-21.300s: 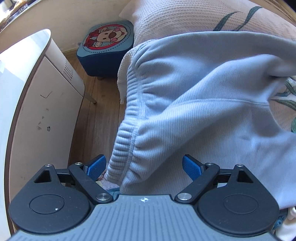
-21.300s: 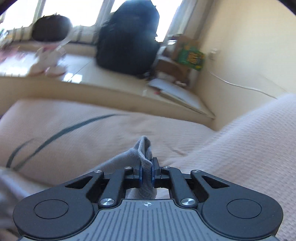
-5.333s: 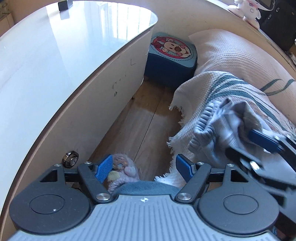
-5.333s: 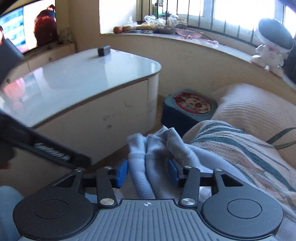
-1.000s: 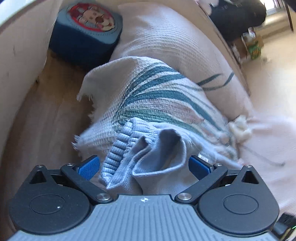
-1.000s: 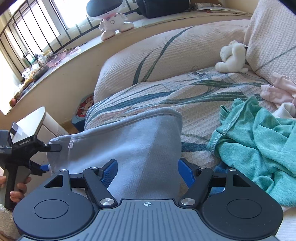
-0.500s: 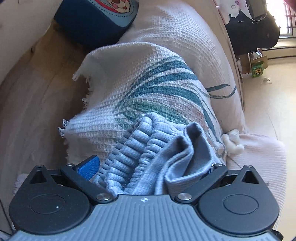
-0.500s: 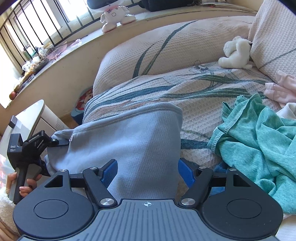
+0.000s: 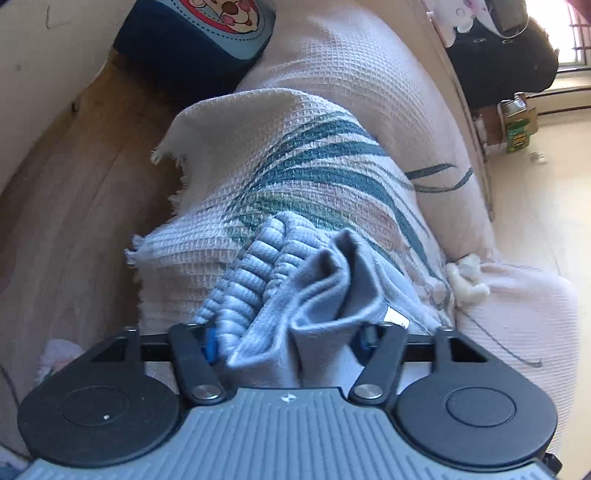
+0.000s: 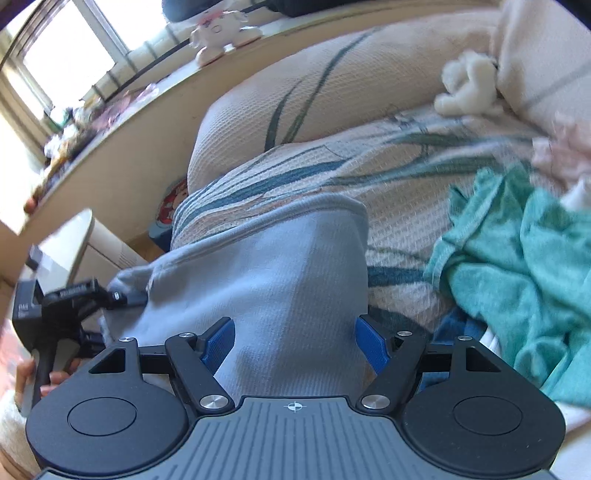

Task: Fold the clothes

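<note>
A light blue-grey pair of sweatpants (image 9: 295, 288) lies on the leaf-patterned bed cover (image 9: 314, 173). In the left wrist view its ribbed waistband is bunched between the jaws of my left gripper (image 9: 287, 341), which are closing on it, with the cloth squeezed between the blue pads. In the right wrist view the sweatpants (image 10: 280, 266) spread flat between the wide jaws of my right gripper (image 10: 295, 345); the cloth reaches both pads but is not pinched. My left gripper (image 10: 123, 295) shows there at the garment's left end, held by a hand (image 10: 55, 376).
A teal garment (image 10: 517, 266) and a pink one (image 10: 561, 147) lie crumpled to the right on the bed. A white plush toy (image 10: 469, 81) sits by the pillows. Beside the bed are a blue stool (image 9: 199, 33), a white cabinet (image 10: 81, 236) and wooden floor (image 9: 74, 192).
My left gripper's jaws have narrowed from wide apart onto the bunched waistband. The right gripper's view has shifted slightly closer to the garment; its jaws stay as wide as before.
</note>
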